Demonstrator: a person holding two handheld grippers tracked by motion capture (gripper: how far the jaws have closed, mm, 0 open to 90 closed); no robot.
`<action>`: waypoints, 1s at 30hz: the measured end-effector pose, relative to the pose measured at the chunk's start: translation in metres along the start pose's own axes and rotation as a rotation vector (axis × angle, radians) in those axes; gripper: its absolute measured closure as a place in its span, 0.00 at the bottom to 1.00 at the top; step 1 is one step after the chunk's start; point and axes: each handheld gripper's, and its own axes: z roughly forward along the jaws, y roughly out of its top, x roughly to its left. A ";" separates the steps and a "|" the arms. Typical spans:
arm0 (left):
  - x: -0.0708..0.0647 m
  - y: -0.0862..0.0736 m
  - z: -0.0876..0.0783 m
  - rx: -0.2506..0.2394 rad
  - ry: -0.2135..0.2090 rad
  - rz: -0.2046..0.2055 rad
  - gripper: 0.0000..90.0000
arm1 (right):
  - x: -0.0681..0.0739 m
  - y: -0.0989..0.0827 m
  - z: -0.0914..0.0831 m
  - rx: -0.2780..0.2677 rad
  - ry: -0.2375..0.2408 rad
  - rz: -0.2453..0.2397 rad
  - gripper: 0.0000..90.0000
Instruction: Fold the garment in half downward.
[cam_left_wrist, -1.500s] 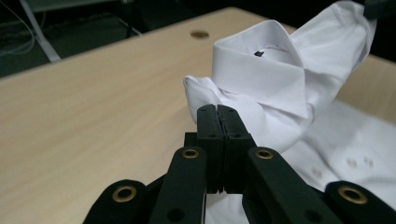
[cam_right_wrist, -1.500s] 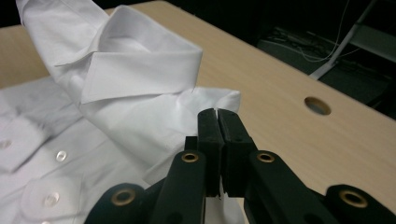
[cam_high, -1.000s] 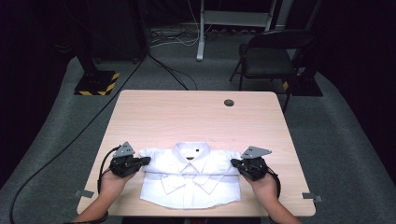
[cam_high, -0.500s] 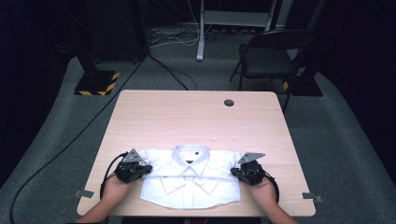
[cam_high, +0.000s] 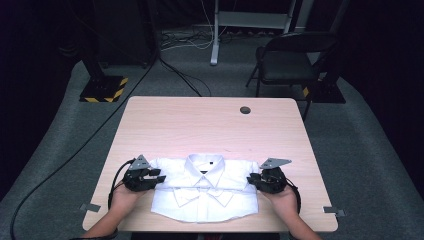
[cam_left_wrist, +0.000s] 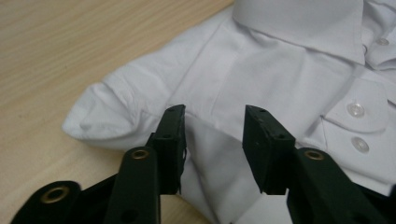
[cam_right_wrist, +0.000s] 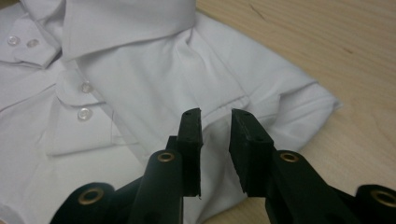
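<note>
Counter (cam_high: 210, 120) space is lying open ahead of you: bare wood is running from the shirt's collar to the far edge, with a small round grommet (cam_high: 245, 110) sitting near that far edge. Side margins are narrower; strips of bare wood are showing just outside each of your hands. The folded white shirt (cam_high: 205, 192) is lying collar-away on the near part of the counter, its hem close to the near edge.

Your left tool (cam_high: 156, 178) is sitting at the shirt's left shoulder fold, jaws pointing inward over the cloth. In the left gripper view that tool (cam_left_wrist: 212, 140) is standing released, its jaws having just been opening; the shirt (cam_left_wrist: 261, 79) is lying under and between the pads, but they are not pressing on it.

Your right tool (cam_high: 253, 181) is mirroring this at the right shoulder fold. In the right gripper view it (cam_right_wrist: 215, 147) is parted more narrowly, also just having been opening, with the shirt (cam_right_wrist: 140, 79) showing through the gap and no pinch on the fabric.

Both hands, left (cam_high: 122, 197) and right (cam_high: 282, 199), are coming in from the near edge, resting low by the counter, wrists angled inward toward the shirt.
</note>
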 end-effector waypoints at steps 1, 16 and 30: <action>0.000 0.002 0.001 -0.003 0.010 0.007 0.58 | -0.001 0.002 0.000 -0.005 0.001 -0.003 0.79; 0.004 0.027 0.040 0.034 -0.076 0.043 0.60 | -0.009 0.031 0.040 0.046 0.058 -0.088 0.72; 0.000 0.024 0.046 0.080 -0.084 0.109 0.90 | -0.004 0.045 0.063 0.148 0.117 -0.158 0.95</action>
